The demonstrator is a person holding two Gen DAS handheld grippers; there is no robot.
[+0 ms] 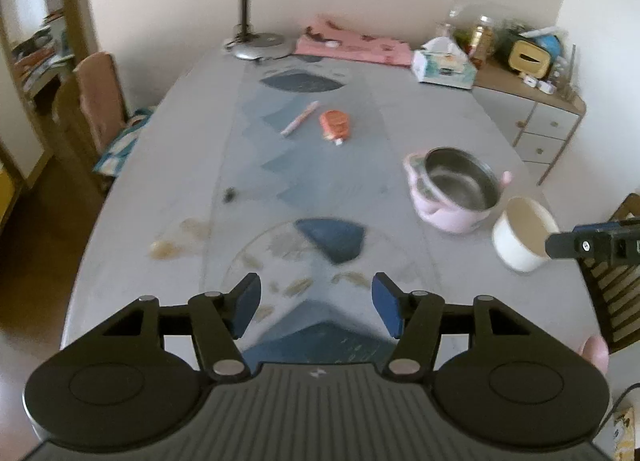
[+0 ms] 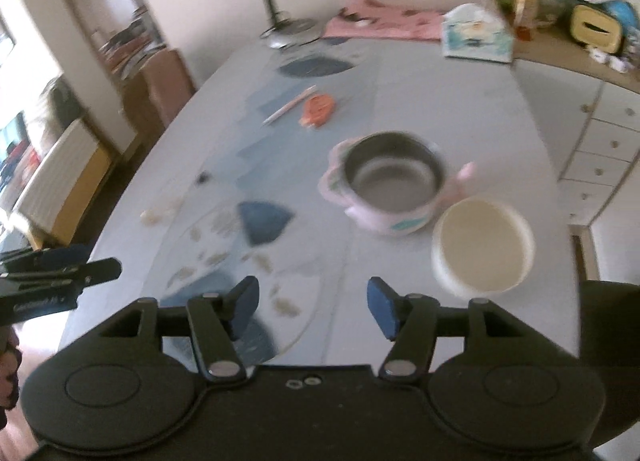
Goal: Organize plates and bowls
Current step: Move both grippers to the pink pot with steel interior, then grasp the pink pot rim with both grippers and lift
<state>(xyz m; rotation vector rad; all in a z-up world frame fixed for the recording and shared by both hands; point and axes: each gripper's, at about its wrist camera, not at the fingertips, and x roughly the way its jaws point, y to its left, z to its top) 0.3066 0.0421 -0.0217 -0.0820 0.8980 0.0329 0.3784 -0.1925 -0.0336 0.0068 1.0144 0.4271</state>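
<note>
gaping empty jaws of both grippers, pink pot (image 2: 386,191) and white bowl (image 2: 482,247) well ahead

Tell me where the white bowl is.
The white bowl stands on the table's near right part in both views, right beside the pink metal-lined pot.

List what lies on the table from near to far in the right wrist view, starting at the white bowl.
White bowl → pink pot → orange packet → tissue box → lamp.
</note>
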